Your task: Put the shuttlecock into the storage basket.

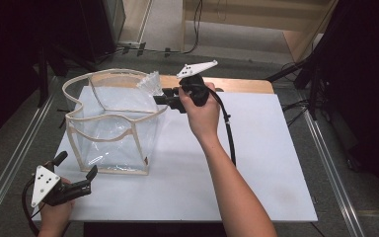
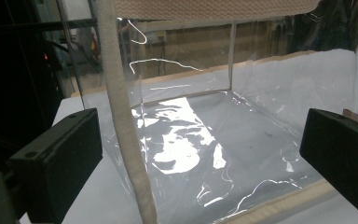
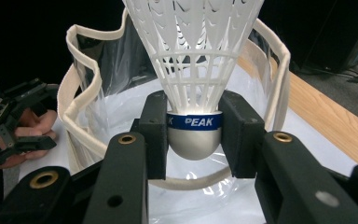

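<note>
Readable on the blue band of the shuttlecock: "PEAK" in white letters, with a cut-off "K" at the band's left end under the jaw; no other writing legible anywhere.

In the right gripper view, at the centre of the frame: right hand-held gripper closed partway on the shuttlecock, both black pads pressed on the blue band and the grey rounded cork; white plastic skirt rising to the top edge; behind and under it, the open mouth of the clear bag with its beige fabric rim. At the left edge of that frame, farther off: the left hand-held gripper in a hand.

In the high view, upper centre: the right hand-held gripper above the far right rim of the clear bag, the shuttlecock seen merely as a pale translucent shape, its band and lettering too small to read; lower left: left hand-held gripper, jaws spread wide and holding nothing, just beside the near corner of the bag on the white worktop.

In the left gripper view: two black jaws far apart at the left and right edges, nothing gripped; between them a beige seam of the clear bag, close up, with bright reflections on the plastic floor.
</note>
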`<act>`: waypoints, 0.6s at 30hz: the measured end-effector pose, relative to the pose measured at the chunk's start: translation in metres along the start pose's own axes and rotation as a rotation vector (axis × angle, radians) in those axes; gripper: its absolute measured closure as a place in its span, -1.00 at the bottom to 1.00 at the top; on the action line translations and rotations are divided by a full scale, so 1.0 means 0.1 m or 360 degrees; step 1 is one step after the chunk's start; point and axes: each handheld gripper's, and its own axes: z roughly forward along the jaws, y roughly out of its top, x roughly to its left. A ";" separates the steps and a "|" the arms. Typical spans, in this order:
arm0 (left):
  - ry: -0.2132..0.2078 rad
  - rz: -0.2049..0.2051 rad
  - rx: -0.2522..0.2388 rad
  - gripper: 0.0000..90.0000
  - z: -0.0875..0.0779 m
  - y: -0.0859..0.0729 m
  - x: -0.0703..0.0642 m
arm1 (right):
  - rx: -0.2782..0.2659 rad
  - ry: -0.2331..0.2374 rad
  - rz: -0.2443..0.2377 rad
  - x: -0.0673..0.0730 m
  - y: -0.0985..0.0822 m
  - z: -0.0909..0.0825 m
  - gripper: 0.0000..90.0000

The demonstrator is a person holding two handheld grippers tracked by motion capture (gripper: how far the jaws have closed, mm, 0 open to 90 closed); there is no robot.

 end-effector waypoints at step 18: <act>-0.0001 0.0000 0.0001 -1.00 0.00 0.00 0.00 | -0.0050 0.0020 -0.0020 0.02 -0.06 -0.11 -1.00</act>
